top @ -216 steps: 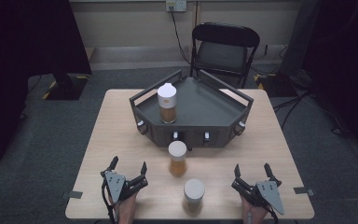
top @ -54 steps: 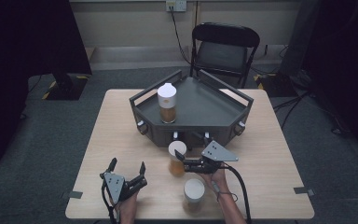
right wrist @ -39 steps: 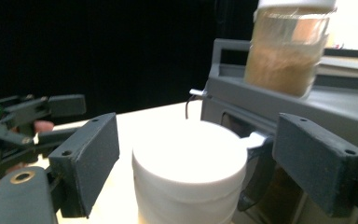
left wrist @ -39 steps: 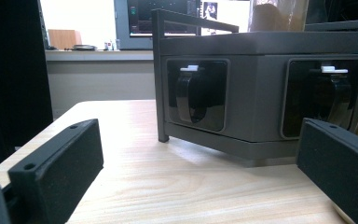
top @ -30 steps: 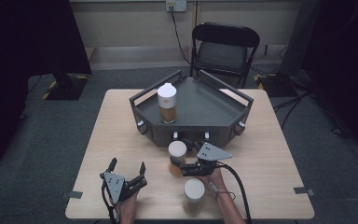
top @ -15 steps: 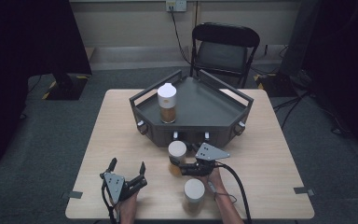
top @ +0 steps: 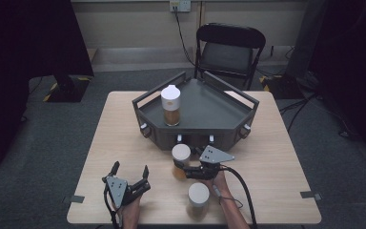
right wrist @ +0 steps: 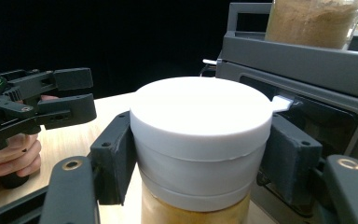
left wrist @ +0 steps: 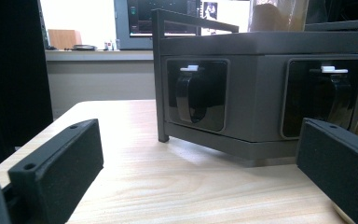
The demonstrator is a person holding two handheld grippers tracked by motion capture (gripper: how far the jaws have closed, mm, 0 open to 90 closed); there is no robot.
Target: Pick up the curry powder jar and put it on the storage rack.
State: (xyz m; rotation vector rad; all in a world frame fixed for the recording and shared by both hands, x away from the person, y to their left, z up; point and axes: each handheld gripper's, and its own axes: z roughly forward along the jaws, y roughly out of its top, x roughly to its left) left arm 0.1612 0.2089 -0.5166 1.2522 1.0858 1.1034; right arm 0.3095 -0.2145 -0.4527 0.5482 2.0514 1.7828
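Just before the dark tray's [top: 248,125] front wall | right gripper [right wrist: 200,154] jaws have just been closing, now clamped on white-lidded jar [top: 181,161] | left gripper [top: 130,174] spread apart, idle, well left of tray | lift jar straight, keep upright, clear tray's rail

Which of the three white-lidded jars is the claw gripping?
The middle jar, just before the grey tray, inside the right claw; the others stand free.
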